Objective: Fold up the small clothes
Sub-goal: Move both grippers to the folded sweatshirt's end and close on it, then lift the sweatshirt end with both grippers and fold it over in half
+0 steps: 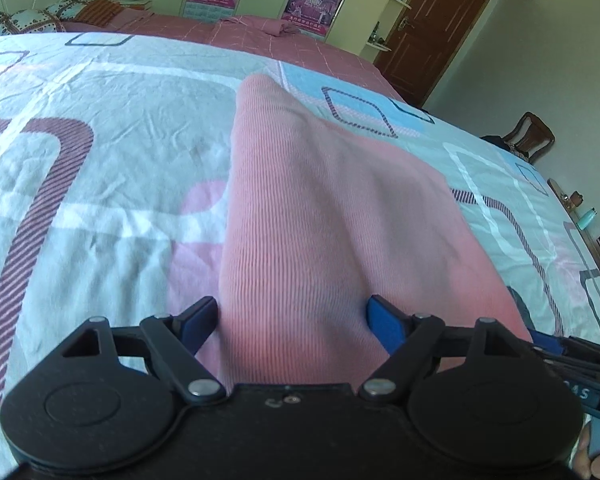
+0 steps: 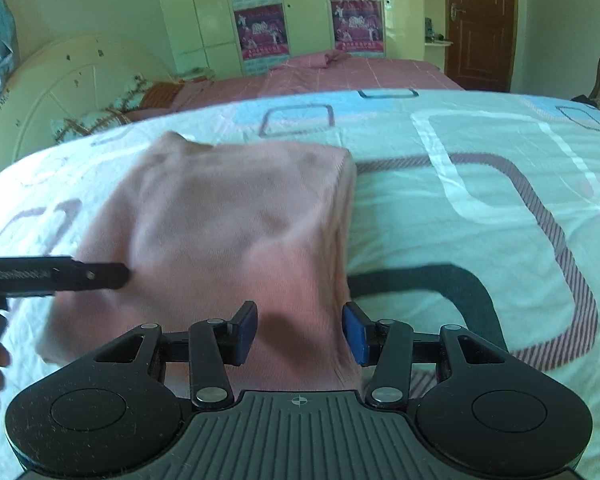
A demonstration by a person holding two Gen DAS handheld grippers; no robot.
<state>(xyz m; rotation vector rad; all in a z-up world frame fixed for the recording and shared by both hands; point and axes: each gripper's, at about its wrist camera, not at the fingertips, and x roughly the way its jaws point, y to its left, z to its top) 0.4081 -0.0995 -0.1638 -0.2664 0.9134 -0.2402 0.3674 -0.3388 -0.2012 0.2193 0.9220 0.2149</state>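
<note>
Pink knit garment (image 2: 236, 232) lay folded on the patterned bedsheet (image 2: 480, 184), near edge lifted off the bed. Left gripper (image 1: 292, 320): jaws wide, cloth filling the gap, both pads against it, so clamped on a thick bunch at the near edge. Right gripper (image 2: 300, 332): jaws partly apart, cloth between the blue pads (image 2: 356, 336); couldn't tell if they pressed it. Frames blurred.
</note>
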